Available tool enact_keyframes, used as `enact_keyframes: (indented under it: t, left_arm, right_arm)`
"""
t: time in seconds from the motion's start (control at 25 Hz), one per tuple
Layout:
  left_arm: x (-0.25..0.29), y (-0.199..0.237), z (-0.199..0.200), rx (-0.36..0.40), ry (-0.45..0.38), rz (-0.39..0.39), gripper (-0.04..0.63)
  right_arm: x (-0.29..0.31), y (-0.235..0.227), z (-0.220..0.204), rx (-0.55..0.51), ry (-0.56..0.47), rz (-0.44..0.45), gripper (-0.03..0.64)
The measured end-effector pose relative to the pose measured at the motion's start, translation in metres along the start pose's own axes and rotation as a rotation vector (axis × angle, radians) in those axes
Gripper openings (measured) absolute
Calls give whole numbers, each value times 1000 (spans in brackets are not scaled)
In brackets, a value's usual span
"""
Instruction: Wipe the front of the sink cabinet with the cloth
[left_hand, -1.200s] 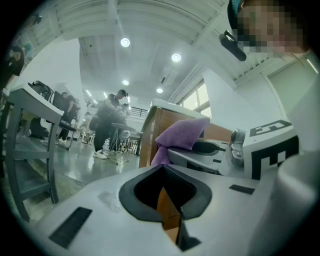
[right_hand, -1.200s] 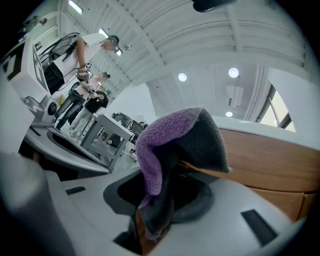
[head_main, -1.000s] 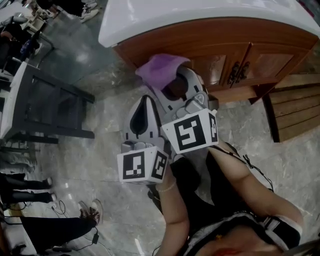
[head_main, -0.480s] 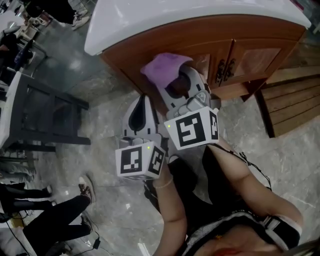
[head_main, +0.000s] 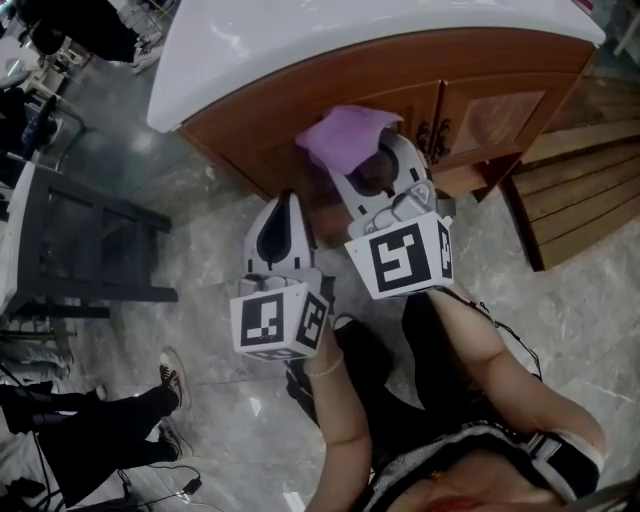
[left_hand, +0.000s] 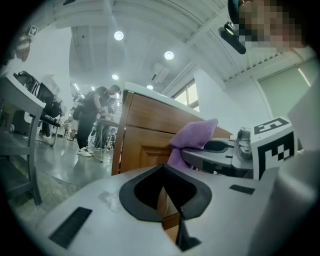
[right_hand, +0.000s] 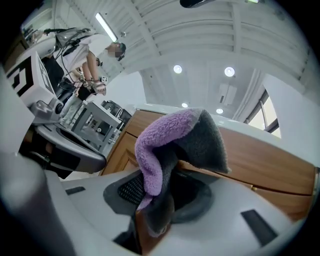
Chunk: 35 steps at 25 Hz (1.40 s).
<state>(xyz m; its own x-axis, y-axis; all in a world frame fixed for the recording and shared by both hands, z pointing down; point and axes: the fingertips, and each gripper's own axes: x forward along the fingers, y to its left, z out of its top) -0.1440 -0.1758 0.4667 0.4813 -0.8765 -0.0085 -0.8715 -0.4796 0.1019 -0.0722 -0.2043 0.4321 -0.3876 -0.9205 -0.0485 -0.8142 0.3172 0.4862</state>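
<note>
A wooden sink cabinet (head_main: 300, 95) with a white top (head_main: 330, 25) fills the upper part of the head view. My right gripper (head_main: 372, 165) is shut on a purple cloth (head_main: 345, 135), which hangs in front of the cabinet's left door panel; whether it touches the wood I cannot tell. In the right gripper view the cloth (right_hand: 165, 150) is purple on one side and grey on the other, folded over the jaws. My left gripper (head_main: 283, 210) hangs lower and left, shut with nothing in it, pointing at the cabinet's base (left_hand: 142, 150).
Two cabinet doors with dark metal handles (head_main: 432, 135) sit at the right. Wooden slats (head_main: 575, 190) lean beside the cabinet at right. A dark metal table frame (head_main: 80, 250) stands at left on the marble floor. People's legs (head_main: 90, 425) are at the lower left.
The cabinet has shifted left and down in the head view. My right gripper with the cloth has moved right and slightly up along the cabinet front. The left gripper has barely moved.
</note>
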Motion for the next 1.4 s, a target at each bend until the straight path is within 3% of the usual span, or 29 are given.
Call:
enact_keyframes:
  t: [0.36,1.0,1.2,1.4]
  left_arm:
    - [16,-17,-7,-2,15,-54,-3]
    - [20,-19,-8,-31,13,-75,-3]
    - [18,-15,-7,40,31,-40,-3]
    - [17,-14,-8,26,30,-49,-3]
  right_arm:
    - [-14,-27,-12,-4,29,-45,167]
    - [-38,-74,-35,-1,82,-144,167]
    - [-49,-90,-44,68,104,-172,167]
    - [-49,-91,-45,68,99,-186,169]
